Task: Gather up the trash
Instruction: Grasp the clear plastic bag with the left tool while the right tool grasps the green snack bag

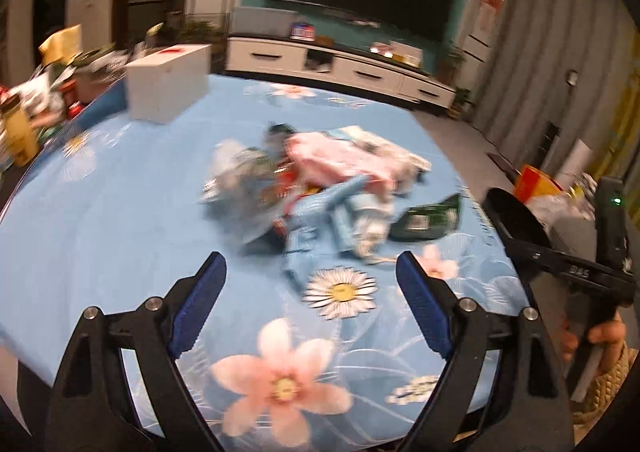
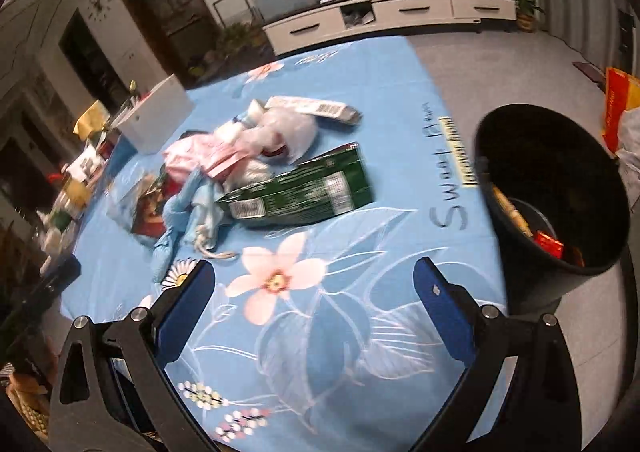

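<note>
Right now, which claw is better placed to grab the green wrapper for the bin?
Probably the right claw: open and empty, the green wrapper lies nearest it, and the black bin stands on its side. The left claw, also open, faces the blue and pink pile.

One blue flowered tablecloth [image 2: 360, 100] carries one heap of trash [image 2: 224, 172] — individual wrappers too jumbled to count. There is one green packet [image 2: 304, 192], one white box [image 2: 160, 120] and one black bin [image 2: 560, 188] — two grippers.

Wrapper pile [image 2: 240, 172] mid-cloth, black bin [image 2: 560, 188] beside
</note>
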Tool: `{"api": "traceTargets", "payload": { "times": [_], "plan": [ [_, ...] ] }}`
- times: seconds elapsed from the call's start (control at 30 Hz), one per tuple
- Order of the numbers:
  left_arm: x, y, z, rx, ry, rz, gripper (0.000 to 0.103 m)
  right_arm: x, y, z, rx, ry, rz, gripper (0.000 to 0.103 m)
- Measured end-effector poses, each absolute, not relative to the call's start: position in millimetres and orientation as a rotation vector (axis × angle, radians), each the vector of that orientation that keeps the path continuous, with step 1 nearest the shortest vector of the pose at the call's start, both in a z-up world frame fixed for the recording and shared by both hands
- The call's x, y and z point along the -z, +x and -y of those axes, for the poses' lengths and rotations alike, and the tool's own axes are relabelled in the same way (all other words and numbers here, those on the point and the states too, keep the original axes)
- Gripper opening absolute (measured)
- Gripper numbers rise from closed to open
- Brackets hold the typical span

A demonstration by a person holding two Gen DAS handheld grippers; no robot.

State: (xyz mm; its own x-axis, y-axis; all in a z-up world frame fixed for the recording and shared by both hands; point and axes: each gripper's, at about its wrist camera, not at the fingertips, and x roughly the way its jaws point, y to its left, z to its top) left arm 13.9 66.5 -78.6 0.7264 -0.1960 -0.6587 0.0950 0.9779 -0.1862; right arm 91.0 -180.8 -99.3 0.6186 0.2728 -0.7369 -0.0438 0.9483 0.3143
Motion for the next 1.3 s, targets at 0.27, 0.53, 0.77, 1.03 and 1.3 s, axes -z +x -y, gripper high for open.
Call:
{"api": "traceTargets", "payload": {
  "times": [0.27, 0.53, 0.77, 1.03, 1.3],
  "plan": [
    [96.3, 29.6, -90.4, 0.134, -0.171, -0.750, 0.085, 96.8, 117.2, 116.4, -0.304, -0.017, -0.855, 0.097],
    [105.1, 62.6, -82.9, 0.119, -0.131, -0.729, 0.080, 106.8, 166.0, 96.3, -0.398, -0.177, -0.862, 0.097],
    [114.4, 92.3, -64.2, 0.091, -0.009, -0.731, 0.063, 119.1, 200.9, 81.1, -0.520, -0.288, -0.907, 0.097],
    [116.7, 99.3, -70.1, 0.065, 0.004, -0.726, 0.015, 145.8, 207.9, 72.6, -0.604, -0.451, -1.004, 0.045],
    [101.5, 79.2, -106.1, 0.050, -0.162, -0.688, 0.006, 123.5, 178.8, 87.4, -0.585, -0.330, -0.895, 0.008]
  ]
}}
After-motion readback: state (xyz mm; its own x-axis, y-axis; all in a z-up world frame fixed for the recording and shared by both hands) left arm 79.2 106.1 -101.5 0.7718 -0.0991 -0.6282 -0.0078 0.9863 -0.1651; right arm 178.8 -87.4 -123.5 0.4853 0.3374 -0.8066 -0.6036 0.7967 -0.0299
